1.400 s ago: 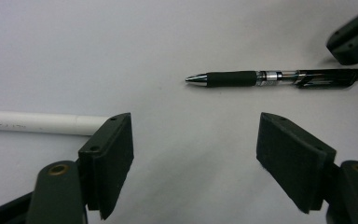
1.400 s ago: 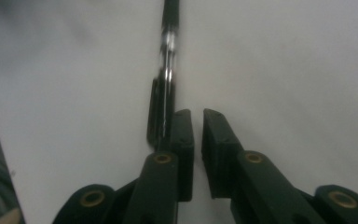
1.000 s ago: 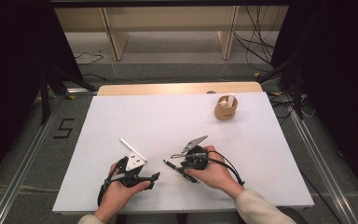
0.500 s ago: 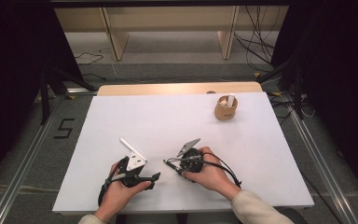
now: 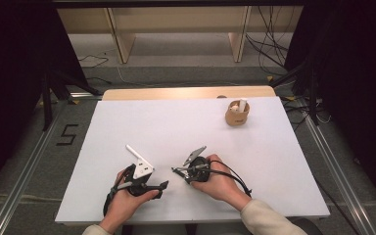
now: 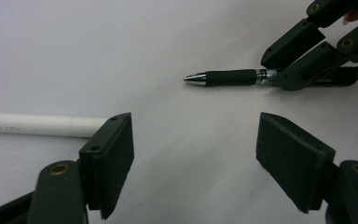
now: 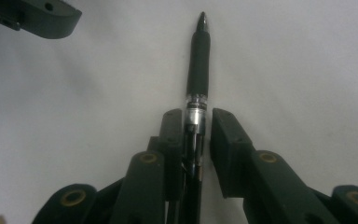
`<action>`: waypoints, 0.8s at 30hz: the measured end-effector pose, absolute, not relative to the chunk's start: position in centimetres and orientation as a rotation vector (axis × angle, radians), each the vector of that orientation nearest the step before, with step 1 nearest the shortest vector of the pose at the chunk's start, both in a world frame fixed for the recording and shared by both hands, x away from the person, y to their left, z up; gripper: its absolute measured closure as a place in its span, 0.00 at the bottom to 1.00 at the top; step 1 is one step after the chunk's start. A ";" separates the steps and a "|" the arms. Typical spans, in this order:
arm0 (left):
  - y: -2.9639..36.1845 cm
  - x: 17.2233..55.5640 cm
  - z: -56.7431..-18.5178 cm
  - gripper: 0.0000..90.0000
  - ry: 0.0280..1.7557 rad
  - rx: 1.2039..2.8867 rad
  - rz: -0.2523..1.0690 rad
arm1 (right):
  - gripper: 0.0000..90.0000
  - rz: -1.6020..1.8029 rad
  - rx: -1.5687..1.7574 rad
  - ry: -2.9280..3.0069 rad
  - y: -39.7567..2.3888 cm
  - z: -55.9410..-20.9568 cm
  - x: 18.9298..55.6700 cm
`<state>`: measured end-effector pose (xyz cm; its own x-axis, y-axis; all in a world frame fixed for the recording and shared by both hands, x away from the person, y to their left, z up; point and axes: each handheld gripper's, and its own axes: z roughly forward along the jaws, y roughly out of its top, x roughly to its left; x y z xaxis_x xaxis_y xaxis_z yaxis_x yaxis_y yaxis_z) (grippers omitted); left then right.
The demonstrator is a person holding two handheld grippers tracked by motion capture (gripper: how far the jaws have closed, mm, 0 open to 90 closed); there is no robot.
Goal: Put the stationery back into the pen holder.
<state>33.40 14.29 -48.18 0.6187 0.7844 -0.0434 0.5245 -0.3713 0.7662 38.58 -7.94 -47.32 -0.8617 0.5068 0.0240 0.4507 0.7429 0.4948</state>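
Since the earlier high-view frames, the right gripper point(image 5: 178, 171) has shifted slightly toward the left gripper point(image 5: 162, 186) and its jaws have just been closing, with the pen point(image 7: 198, 70) between them. In the right gripper view the pen lies lengthwise between the 2 jaws, tip pointing away; one pad touches the clear barrel, while a narrow gap shows at the other, so the clamp looks incomplete. The left gripper point(image 6: 193, 163) stands with jaws wide apart and nothing between them, just above the white desk point(image 5: 176, 127), facing the pen tip. A white tube point(image 6: 37, 125) lies beside its one jaw. A wooden cup point(image 5: 237, 113) stands well apart at the far right. Risk: with the grip on the smooth barrel, the pen may slip or roll out when lifted.
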 end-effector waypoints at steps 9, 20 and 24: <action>14.3 33.5 -48.2 0.31 1.023 2.066 0.421 | 0.89 0.766 0.825 2.847 -8.1 -47.3 39.0; 14.2 34.1 -48.1 0.36 1.076 1.988 0.375 | 0.89 0.970 0.863 2.751 -9.6 -47.1 38.5; 13.9 34.8 -47.9 0.39 1.128 1.909 0.334 | 0.89 1.067 0.869 2.675 -10.1 -46.4 38.4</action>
